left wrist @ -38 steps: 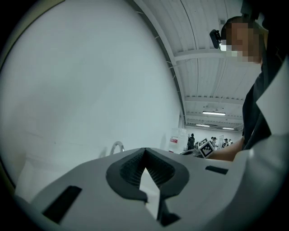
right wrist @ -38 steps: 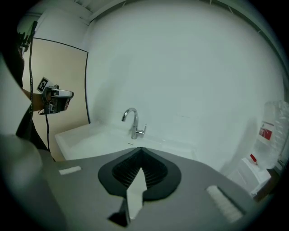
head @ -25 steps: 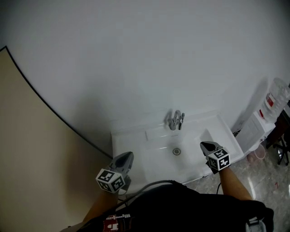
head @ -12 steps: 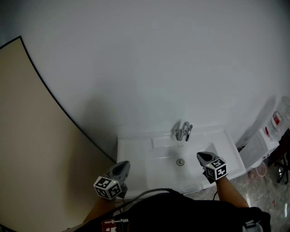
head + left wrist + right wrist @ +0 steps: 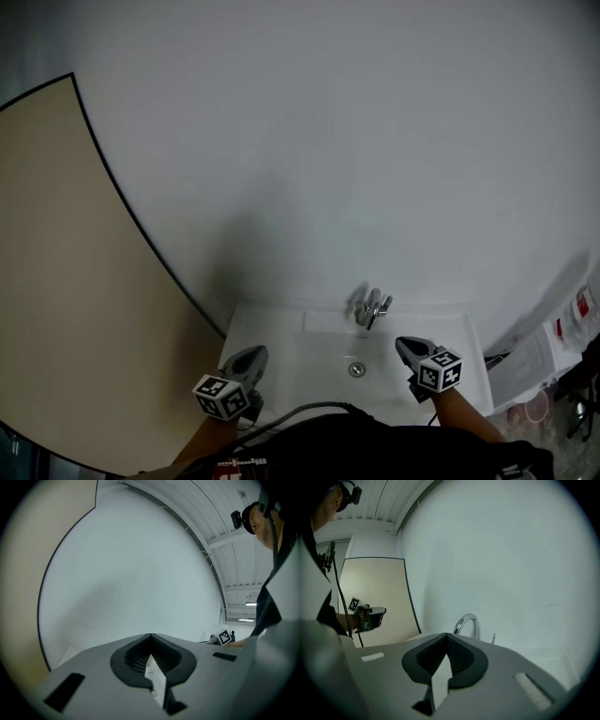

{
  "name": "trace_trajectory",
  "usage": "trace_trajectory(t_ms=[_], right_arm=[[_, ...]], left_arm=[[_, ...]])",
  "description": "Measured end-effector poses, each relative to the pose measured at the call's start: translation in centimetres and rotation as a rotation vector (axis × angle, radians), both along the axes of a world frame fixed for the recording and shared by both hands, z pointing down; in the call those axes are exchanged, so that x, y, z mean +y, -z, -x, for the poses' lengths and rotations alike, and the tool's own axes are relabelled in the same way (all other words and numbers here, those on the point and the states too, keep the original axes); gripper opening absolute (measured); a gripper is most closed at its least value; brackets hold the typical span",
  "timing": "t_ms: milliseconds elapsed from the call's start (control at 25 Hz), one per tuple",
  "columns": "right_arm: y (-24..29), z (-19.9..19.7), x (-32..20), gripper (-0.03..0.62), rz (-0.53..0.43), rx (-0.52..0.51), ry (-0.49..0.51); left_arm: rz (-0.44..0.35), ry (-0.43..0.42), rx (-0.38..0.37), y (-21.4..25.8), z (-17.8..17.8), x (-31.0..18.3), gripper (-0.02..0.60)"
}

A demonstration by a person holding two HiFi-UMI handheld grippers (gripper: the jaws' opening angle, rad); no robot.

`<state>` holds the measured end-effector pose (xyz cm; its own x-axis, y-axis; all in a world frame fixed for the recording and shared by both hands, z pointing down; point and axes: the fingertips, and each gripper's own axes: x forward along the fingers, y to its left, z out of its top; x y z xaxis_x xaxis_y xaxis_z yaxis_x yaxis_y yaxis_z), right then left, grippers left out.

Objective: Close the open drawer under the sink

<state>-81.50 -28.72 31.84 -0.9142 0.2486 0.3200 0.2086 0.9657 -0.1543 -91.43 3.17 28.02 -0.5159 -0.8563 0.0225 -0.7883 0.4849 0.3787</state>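
A white rectangular ceramic sink (image 5: 272,323) sits at 6 o'clock in the head view, against a plain white wall (image 5: 328,141). A curved chrome tap (image 5: 372,307) stands at 12 o'clock on its rim and a round metal drain (image 5: 356,369) lies in the bowl. A large beige panel with a thin black edge (image 5: 66,281) fills the 9 o'clock side.

The left gripper (image 5: 255,352) hovers over the sink's rim at 9 o'clock from the drain. The right gripper (image 5: 404,344) hangs over the bowl at 2 o'clock from the drain, near the tap but apart from it.

In the left gripper view the grey jaws meet at their tip (image 5: 150,635) with nothing between them, facing the white wall. In the right gripper view that gripper (image 5: 447,634) is closed and empty too (the tap (image 5: 468,625) rises just past its tip at 1 o'clock, the left gripper (image 5: 370,616) shows at 9 o'clock).

The drawer under the sink appears in no view; the sink and the person's dark clothing (image 5: 375,441) cover that spot.
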Motion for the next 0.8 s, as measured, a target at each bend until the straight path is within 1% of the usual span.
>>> trace_trajectory(t_ms=[120, 240, 360, 560, 800], right_arm=[[0.7, 0.4, -1.3, 0.0, 0.049, -0.028, -0.02], [0.7, 0.4, -2.0, 0.0, 0.075, -0.042, -0.06], [0.6, 0.8, -2.3, 0.0, 0.071, -0.047, -0.079], [0.7, 0.9, -1.9, -0.002, 0.055, -0.05, -0.081], [0.6, 0.2, -2.3, -0.002, 0.042, -0.043, -0.1]], left_arm=[[0.022, -0.025, -0.018, 0.0, -0.2, -1.7, -0.002], [0.029, -0.036, -0.025, 0.2, -0.1, -2.1, -0.002], [0.04, -0.039, -0.038, 0.4, 0.5, -1.9, -0.002], [0.05, -0.042, -0.044, 0.5, 0.9, -1.8, -0.002], [0.046, -0.055, -0.021, 0.0, 0.5, -1.9, -0.002]])
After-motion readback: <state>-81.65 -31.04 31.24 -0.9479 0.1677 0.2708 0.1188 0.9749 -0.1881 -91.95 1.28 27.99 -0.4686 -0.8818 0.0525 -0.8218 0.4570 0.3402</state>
